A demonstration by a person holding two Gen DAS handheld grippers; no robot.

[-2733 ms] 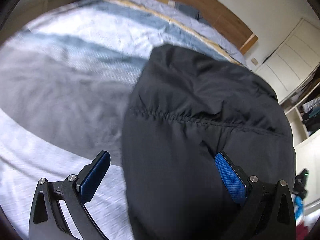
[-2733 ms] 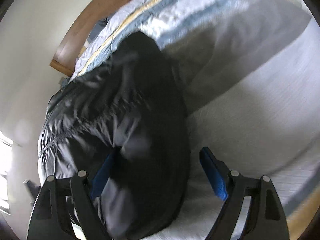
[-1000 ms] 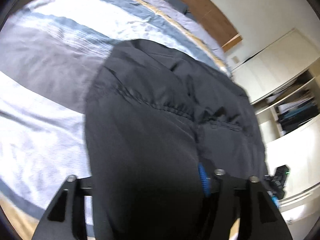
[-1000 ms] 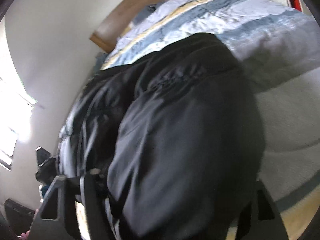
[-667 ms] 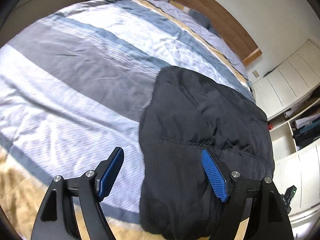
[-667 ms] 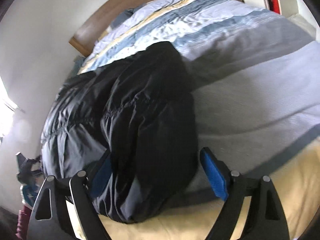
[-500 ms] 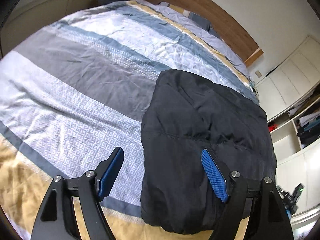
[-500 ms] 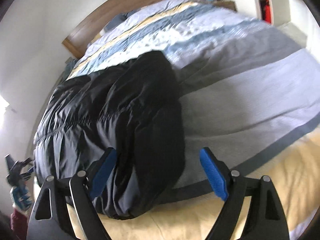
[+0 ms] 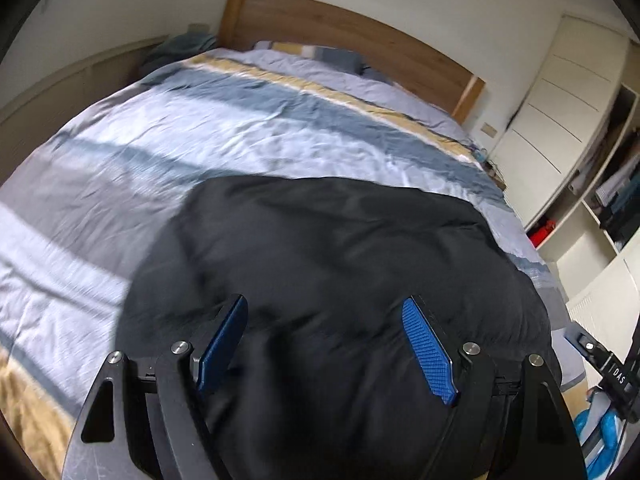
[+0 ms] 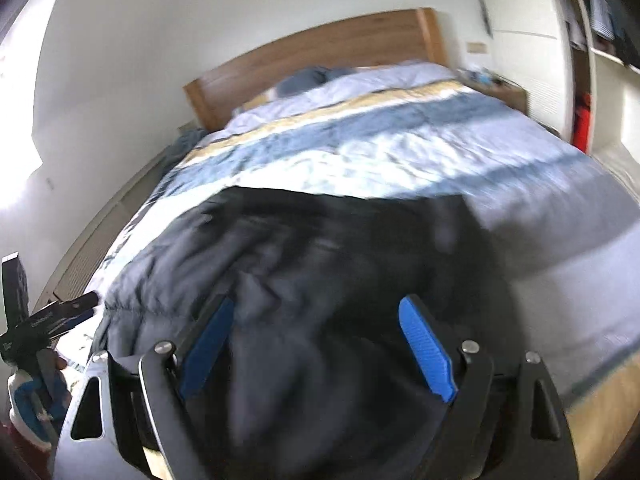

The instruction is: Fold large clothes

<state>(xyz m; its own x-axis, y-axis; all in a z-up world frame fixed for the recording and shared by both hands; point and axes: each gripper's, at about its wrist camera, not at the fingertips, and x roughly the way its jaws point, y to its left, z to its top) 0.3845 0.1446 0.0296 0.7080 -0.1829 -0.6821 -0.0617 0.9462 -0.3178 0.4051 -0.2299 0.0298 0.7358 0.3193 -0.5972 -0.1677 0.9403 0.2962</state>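
On striped bedspread (image 9: pixel 248 128): black jacket (image 9: pixel 340 248), wooden headboard (image 9: pixel 360 36).

matt black cloth jacket (image 9: pixel 328 248), wooden headboard (image 9: pixel 360 40)

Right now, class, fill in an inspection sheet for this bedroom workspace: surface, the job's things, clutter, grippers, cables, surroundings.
Surface: bed with a striped blue, grey and yellow duvet, wrinkled.
Job's things: black jacket lying in a bundle on the near part of the bed.
Clutter: pillows at the headboard; blue fabric beside the bed.
Grippers: left gripper open over the jacket; right gripper open over it, holding nothing.
Cables: thin dark line beside the wardrobe, unclear.
Surroundings: wooden headboard, white wardrobe, open shelves, white walls.
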